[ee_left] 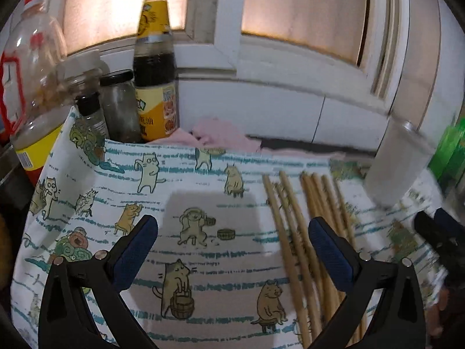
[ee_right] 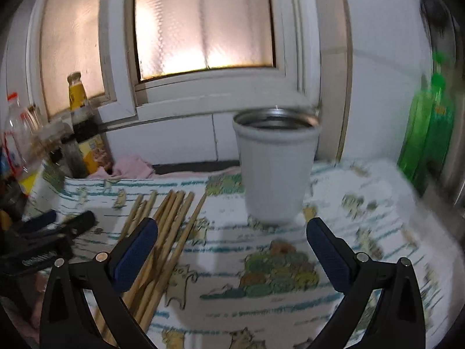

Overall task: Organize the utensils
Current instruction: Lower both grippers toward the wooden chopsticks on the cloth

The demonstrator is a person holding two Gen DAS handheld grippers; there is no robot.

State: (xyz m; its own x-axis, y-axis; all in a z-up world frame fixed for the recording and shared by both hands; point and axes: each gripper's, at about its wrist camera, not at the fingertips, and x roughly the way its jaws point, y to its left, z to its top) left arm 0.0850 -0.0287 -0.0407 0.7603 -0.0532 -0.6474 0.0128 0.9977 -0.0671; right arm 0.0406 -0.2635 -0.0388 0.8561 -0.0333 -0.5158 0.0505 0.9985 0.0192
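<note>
Several chopsticks (ee_left: 293,232) lie loose and nearly parallel on the cloth (ee_left: 189,203) toward the table's right edge in the left wrist view; the left gripper (ee_left: 232,250) hangs over them, fingers apart and empty. From the right wrist, chopsticks (ee_right: 171,226) sit left of the cup (ee_right: 276,171), which stands upright near the table's back edge; the right gripper (ee_right: 232,250) is spread wide, empty. Light, stiff, round sticks probably roll: pinch mid-length.
</note>
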